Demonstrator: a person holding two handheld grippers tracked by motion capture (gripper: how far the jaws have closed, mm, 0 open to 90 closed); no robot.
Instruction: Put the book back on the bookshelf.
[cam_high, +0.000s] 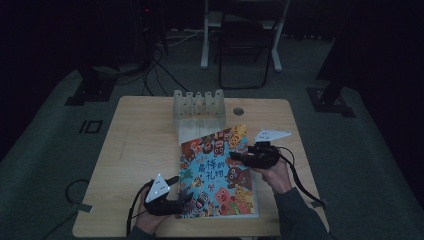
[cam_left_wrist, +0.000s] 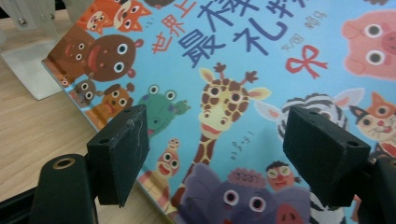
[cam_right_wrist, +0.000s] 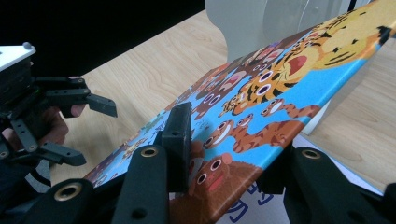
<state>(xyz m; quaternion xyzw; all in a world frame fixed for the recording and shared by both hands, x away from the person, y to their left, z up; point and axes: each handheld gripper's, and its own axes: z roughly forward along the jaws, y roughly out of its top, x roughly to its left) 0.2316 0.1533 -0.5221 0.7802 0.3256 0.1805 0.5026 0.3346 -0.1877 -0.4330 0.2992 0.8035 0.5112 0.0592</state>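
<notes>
A picture book (cam_high: 217, 172) with a blue cover full of cartoon animals lies at the front right of the wooden table (cam_high: 140, 150). My right gripper (cam_high: 241, 158) is shut on the cover's right edge. In the right gripper view the cover (cam_right_wrist: 280, 88) is tilted up off a white page (cam_right_wrist: 254, 205), pinched in the right gripper (cam_right_wrist: 229, 161). My left gripper (cam_high: 183, 199) stands open at the book's lower left corner. Its jaws hang apart just above the cover (cam_left_wrist: 224, 88) in the left gripper view, left gripper (cam_left_wrist: 215, 149) holding nothing. It also appears open as the left gripper (cam_right_wrist: 79, 126).
A clear plastic rack (cam_high: 198, 107) stands behind the book at the table's back edge, seen as the rack (cam_left_wrist: 25, 56) and the rack (cam_right_wrist: 261, 23). A round cable hole (cam_high: 238, 111) sits right of it. Chair legs (cam_high: 245, 55) and cables lie on the floor beyond.
</notes>
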